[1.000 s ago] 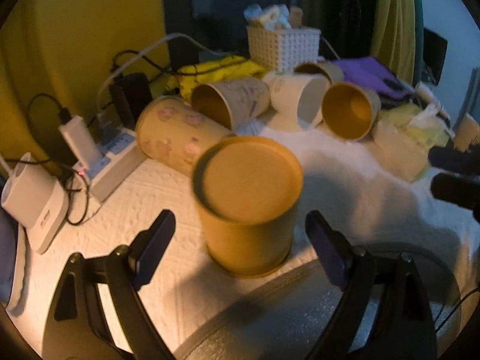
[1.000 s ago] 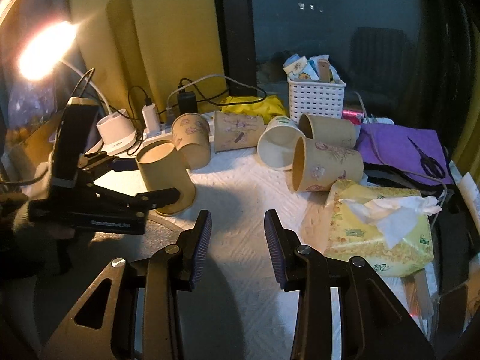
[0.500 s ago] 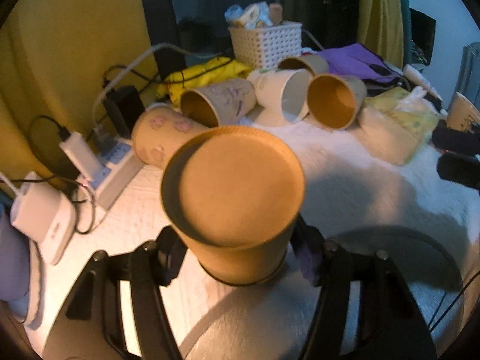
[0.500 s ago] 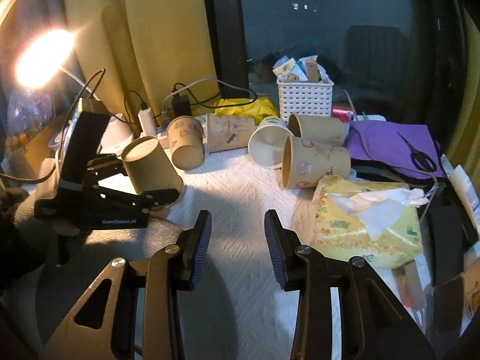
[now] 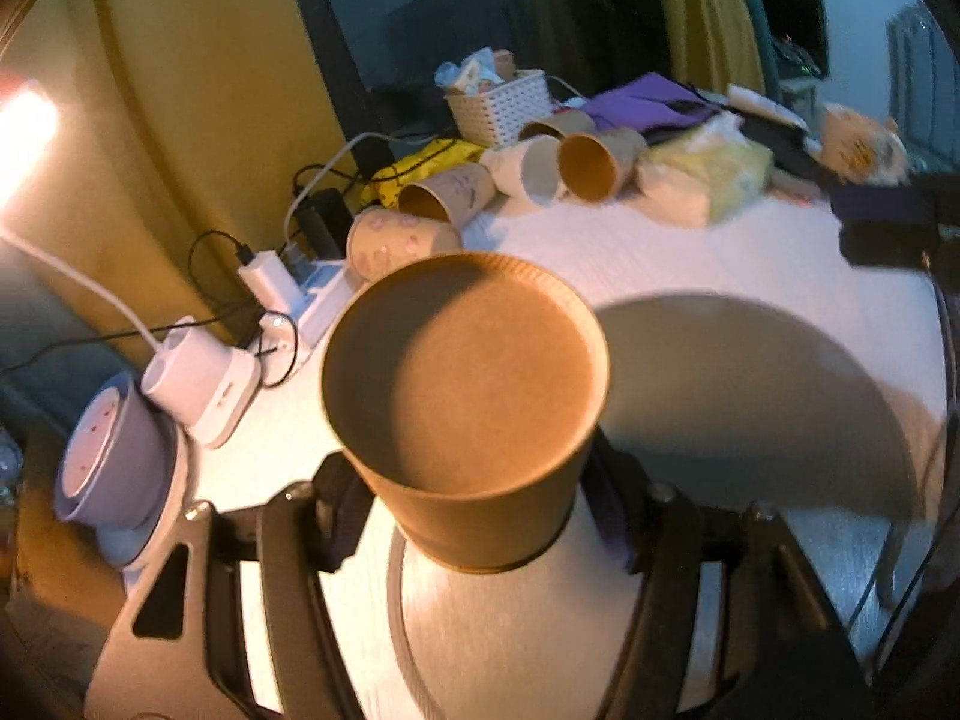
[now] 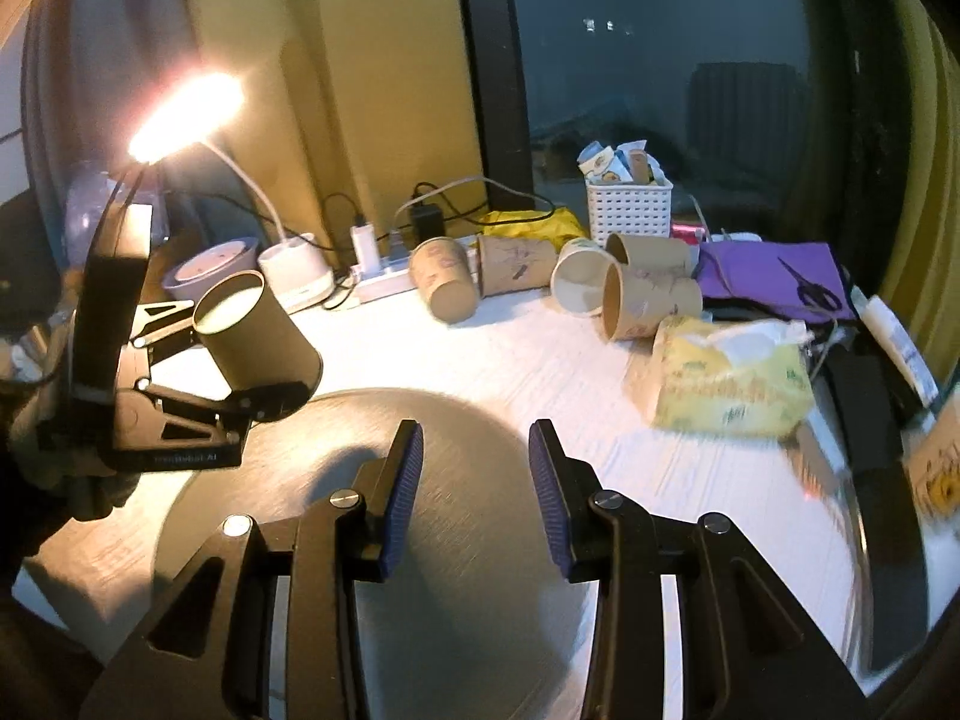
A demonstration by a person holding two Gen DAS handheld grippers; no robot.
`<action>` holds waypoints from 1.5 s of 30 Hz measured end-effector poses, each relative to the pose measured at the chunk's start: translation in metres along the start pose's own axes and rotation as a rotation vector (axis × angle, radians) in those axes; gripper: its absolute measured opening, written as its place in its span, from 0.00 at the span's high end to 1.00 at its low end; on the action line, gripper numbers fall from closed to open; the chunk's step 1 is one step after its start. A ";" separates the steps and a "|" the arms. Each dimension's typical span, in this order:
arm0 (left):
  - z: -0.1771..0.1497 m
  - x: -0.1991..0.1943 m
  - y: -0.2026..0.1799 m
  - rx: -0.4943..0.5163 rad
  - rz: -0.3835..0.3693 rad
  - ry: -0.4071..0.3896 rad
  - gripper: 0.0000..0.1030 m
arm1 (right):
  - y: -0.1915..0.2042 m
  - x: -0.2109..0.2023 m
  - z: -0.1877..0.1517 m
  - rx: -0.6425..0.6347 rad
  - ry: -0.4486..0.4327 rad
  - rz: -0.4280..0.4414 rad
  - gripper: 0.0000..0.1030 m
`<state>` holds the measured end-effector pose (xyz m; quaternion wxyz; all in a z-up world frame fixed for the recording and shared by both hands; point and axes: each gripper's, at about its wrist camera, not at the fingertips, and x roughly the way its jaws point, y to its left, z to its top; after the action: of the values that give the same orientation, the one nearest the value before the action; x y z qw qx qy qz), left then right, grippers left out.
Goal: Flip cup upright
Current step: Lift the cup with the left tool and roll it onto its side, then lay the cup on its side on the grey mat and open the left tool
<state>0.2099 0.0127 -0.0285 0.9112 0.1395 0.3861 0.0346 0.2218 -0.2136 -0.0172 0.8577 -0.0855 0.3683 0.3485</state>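
Brown paper cup sits clamped in the left hand-held gripper, lifted off the white surface and tilted, its closed base up. The right hand-held gripper hangs parted and empty above a round grey mat. Five more cups lie on their sides, empty, near a white basket stuffed with small packets.

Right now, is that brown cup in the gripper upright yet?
No. The brown cup is lifted and tilted, its flat base uppermost and rim down in the left gripper, above the table.
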 end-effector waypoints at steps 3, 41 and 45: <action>-0.015 -0.015 -0.012 0.046 0.022 -0.007 0.39 | 0.012 -0.018 -0.012 0.014 -0.002 0.008 0.62; -0.048 -0.015 -0.189 0.780 0.262 -0.030 0.31 | -0.036 -0.091 -0.132 0.236 -0.075 0.004 0.62; -0.045 -0.015 -0.180 0.727 0.214 -0.025 0.26 | -0.036 -0.083 -0.127 0.219 -0.065 0.005 0.62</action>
<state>0.1596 -0.1526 -0.0989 0.7981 0.4936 0.3454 -0.0114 0.1326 -0.3355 -0.0547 0.8724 0.0208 0.3764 0.3110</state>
